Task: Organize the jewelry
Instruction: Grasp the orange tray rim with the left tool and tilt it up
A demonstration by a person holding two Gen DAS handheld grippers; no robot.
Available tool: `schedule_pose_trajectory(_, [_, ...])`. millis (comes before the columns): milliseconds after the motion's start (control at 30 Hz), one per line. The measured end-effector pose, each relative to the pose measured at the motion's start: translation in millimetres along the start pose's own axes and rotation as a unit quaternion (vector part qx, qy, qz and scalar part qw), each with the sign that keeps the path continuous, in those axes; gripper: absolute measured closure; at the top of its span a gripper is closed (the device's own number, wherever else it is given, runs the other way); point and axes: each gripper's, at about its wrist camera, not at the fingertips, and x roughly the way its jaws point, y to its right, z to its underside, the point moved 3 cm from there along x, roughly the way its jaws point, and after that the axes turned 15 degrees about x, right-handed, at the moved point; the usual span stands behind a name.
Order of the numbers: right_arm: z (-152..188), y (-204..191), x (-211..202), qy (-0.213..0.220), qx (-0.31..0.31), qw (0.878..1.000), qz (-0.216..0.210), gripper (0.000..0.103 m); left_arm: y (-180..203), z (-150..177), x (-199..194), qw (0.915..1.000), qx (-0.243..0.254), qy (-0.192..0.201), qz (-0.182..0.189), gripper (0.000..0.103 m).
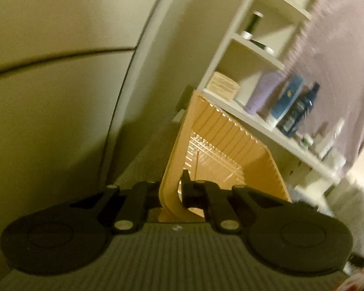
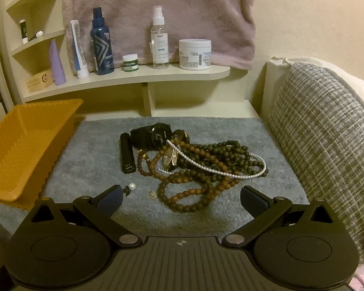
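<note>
Our left tongs pinch the rim of the orange basket, tilting it. Our right tongs hang spread above the grey mat, where the tangled bead necklaces and black watch lie beside the basket.
</note>
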Motion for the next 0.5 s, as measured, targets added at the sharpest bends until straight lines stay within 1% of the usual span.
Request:
schedule_pose_trajectory(67, [2.3,0.1,0.9,0.000,0.001,1.000,-0.010,0.000,9.9,-6.3,-4.7,0.9992,0.037,0.000,-0.011,0.096])
schedule_pose_trajectory(133, [5.1,-3.0,1.7,0.003,-0.001,1.000,-0.031,0.002,20.7,-11.8,-10.5,0.9968,0.077,0.005,-0.017,0.096])
schedule_pose_trajectory(167, [6.9,-6.5,2.8,0.004,-0.008,0.999,-0.044,0.013,26.8,-14.6,-13.1,0.9946,0.101,0.006,-0.023,0.096])
schedule_pose_trajectory(233, [10.9,-16.3,9.9,-0.003,-0.029,0.998,-0.062,0.026,37.1,-18.7,-18.1,0.9897,0.139,0.011,-0.032,0.096])
schedule_pose_trajectory(300, [13.8,-23.6,16.4,-0.004,-0.040,0.996,-0.077,0.031,47.9,-22.6,-21.8,0.9836,0.175,0.015,-0.040,0.096])
schedule_pose_trajectory(367, [16.1,-31.7,23.2,-0.003,-0.056,0.995,-0.089,0.043,56.9,-25.4,-24.1,0.9778,0.203,0.019,-0.046,0.096])
schedule_pose_trajectory(500, [22.0,-46.3,41.1,-0.001,-0.091,0.991,-0.097,0.054,68.6,-30.6,-25.0,0.9690,0.240,0.024,-0.052,0.096])
